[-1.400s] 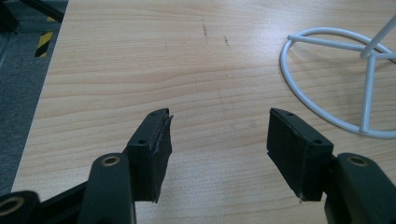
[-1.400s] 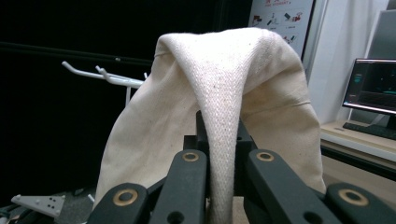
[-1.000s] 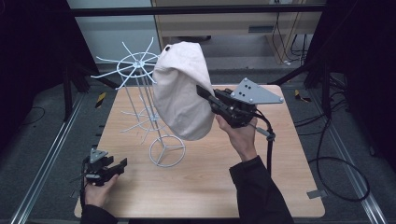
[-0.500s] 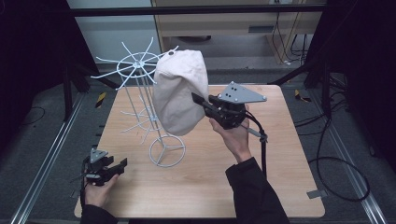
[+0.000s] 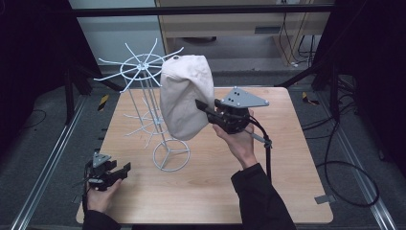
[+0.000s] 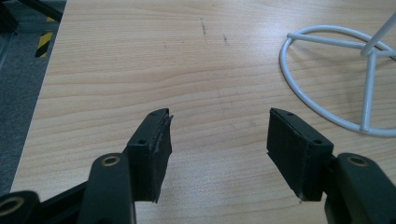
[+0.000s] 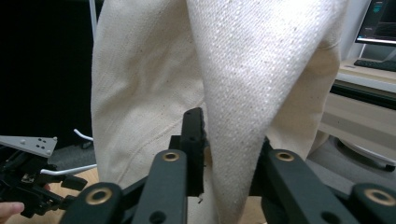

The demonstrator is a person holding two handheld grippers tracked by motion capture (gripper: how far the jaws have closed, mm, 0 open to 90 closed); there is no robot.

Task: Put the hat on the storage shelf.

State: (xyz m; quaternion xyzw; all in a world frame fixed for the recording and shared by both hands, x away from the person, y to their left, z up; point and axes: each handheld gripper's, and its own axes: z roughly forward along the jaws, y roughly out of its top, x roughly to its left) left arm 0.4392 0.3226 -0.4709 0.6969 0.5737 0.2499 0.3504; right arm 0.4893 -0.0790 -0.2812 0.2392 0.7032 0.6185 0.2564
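From the high view, a cream fabric cap is seen held up above the wooden bench by the right gripper, just beside a white wire rack whose spokes crowd its far side. The left gripper is rested near the bench's front-left corner, well apart from the cap.

In the left gripper view, the jaws are shown spread wide over bare wood with nothing between them, the rack's ring base lying ahead.

In the right gripper view, a fold of the cap is seen pinched between nearly closed jaws, and the left gripper is glimpsed at lower left.
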